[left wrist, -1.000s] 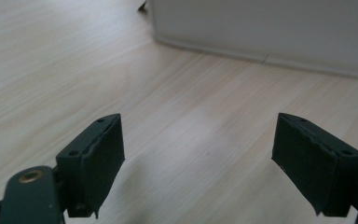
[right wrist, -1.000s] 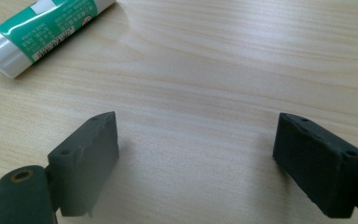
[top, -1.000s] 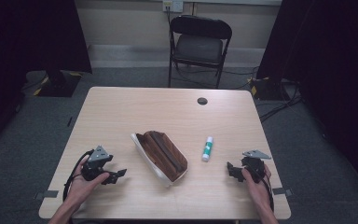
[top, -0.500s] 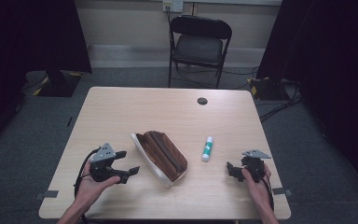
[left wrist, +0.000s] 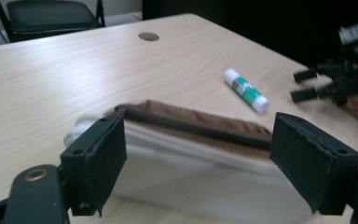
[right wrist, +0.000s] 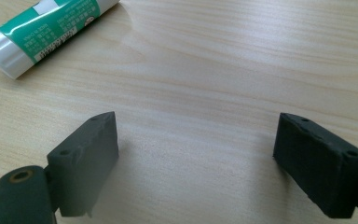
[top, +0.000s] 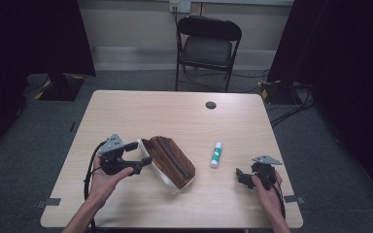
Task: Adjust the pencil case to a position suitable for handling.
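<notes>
- Your left claw (top: 143,156) is hovering at the near-left end of the pouch (top: 170,162), with its jaws standing spread and nothing pressed between them.
- In the left gripper view that claw (left wrist: 198,154) is looking along the pouch (left wrist: 191,140) lengthwise: the white side and the brown top with its dark zip line are lying between the two black pads (left wrist: 103,158), apart from both.
- The pouch is lying near the middle of the desk (top: 141,109), slanting from upper left to lower right, brown on top and white along its near edge.
- A glue stick (top: 215,155) with a green label is lying just to the right of the pouch, not touching it.
- Your right claw (top: 240,175) is resting low at the near-right part of the desk, well apart from the pouch.
- In the right gripper view its jaws are spread wide over bare wood (right wrist: 205,93), pinching nothing, and the glue stick (right wrist: 46,32) is lying at the upper left.
- A folding chair (top: 206,46) is standing beyond the far edge of the desk.
</notes>
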The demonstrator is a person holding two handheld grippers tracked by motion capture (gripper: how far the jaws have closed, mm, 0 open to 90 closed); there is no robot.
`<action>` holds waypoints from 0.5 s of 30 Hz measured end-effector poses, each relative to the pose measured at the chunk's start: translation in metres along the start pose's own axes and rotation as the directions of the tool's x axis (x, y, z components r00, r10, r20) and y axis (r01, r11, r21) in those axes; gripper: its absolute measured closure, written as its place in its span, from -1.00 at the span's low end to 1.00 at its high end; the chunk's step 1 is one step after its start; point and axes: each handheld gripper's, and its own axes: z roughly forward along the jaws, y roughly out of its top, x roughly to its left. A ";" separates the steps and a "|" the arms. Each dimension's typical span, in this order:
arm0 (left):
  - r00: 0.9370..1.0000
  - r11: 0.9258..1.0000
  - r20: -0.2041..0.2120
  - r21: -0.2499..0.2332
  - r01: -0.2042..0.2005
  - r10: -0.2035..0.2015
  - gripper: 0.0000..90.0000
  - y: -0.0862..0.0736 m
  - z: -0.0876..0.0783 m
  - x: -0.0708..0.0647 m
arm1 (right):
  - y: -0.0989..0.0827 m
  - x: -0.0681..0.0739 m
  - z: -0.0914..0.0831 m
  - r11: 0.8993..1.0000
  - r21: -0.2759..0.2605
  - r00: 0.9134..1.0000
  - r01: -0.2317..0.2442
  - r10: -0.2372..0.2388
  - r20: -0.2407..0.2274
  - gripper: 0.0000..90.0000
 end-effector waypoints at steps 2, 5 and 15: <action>1.000 1.000 0.000 0.002 0.007 -0.007 -0.65 0.002 0.007 0.000 | 0.000 0.000 0.000 1.000 0.000 1.000 -0.001 0.001 0.000 -0.71; 1.000 1.000 -0.018 0.031 -0.007 0.007 -0.65 -0.001 0.013 0.002 | 0.000 0.000 0.000 1.000 0.000 1.000 -0.001 0.001 0.000 -0.71; 0.996 0.998 -0.086 0.055 0.031 -0.026 -0.66 -0.011 0.013 0.009 | 0.000 0.001 -0.001 1.000 0.000 1.000 -0.005 0.005 0.004 -0.71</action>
